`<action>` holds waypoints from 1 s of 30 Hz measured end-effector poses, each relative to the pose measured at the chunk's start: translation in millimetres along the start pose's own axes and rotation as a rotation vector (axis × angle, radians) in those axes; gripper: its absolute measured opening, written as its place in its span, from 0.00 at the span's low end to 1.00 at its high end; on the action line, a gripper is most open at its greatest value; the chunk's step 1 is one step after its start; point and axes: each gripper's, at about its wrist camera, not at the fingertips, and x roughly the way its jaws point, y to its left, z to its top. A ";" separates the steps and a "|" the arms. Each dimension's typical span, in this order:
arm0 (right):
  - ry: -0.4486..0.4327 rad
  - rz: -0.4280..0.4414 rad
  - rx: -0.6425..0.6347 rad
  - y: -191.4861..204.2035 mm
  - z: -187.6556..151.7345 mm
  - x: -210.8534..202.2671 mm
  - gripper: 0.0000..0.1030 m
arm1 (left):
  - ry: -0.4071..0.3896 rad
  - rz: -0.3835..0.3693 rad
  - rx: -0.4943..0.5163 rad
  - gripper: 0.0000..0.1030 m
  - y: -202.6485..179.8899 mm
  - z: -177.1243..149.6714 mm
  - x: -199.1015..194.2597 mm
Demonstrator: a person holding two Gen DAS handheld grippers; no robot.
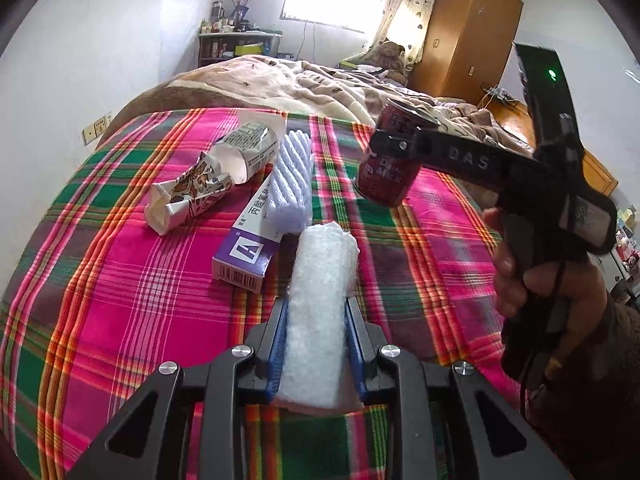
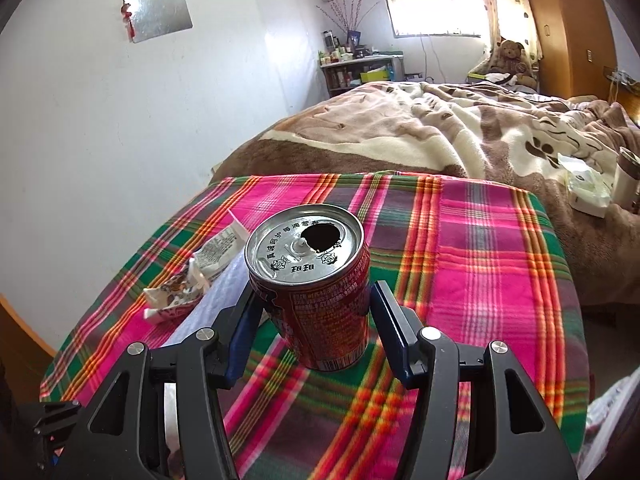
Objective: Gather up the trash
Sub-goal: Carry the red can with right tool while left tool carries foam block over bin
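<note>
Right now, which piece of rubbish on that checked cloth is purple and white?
The long medicine carton, lying flat beside the crumpled paper cup and ribbed white foam block; neither claw holds it.

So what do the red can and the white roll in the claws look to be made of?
Red can: metal, probably aluminium, judging by the shiny silver lid with a punched drinking hole and the glossy printed wall. White roll: soft and fluffy, probably fibre wadding or foam wrap; its fuzzy, slightly translucent surface leaves that open.
</note>
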 end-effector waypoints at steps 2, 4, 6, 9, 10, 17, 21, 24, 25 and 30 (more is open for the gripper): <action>-0.007 0.004 0.006 -0.7 -2.3 -6.8 0.55 | -0.012 -0.004 0.001 0.27 -2.9 0.1 -5.4; -0.019 0.007 0.016 -2.8 -4.5 -15.9 0.55 | -0.026 -0.006 0.002 0.27 -6.6 0.5 -11.8; -0.029 0.010 0.028 -5.1 -7.1 -25.7 0.55 | -0.036 -0.005 0.009 0.27 -9.5 0.8 -16.4; -0.042 0.009 0.036 -8.5 -10.9 -38.9 0.55 | -0.054 -0.008 0.024 0.27 -17.8 0.7 -25.0; -0.048 0.006 0.040 -10.0 -11.9 -43.3 0.55 | -0.060 -0.010 0.028 0.27 -20.0 1.1 -28.0; -0.080 -0.007 0.062 -22.4 -20.1 -76.9 0.55 | -0.110 -0.029 0.058 0.27 -41.6 2.1 -46.8; -0.114 -0.032 0.053 -27.3 -28.1 -100.9 0.55 | -0.134 -0.047 0.094 0.27 -62.4 1.6 -54.3; -0.126 -0.043 0.064 -34.9 -33.8 -116.1 0.55 | -0.144 -0.066 0.114 0.27 -77.2 2.5 -56.5; -0.132 -0.049 0.066 -36.8 -36.6 -121.2 0.55 | -0.145 -0.078 0.122 0.27 -83.4 3.0 -56.5; -0.156 -0.074 0.085 -51.1 -42.8 -142.7 0.55 | -0.149 -0.113 0.154 0.27 -109.0 5.7 -55.0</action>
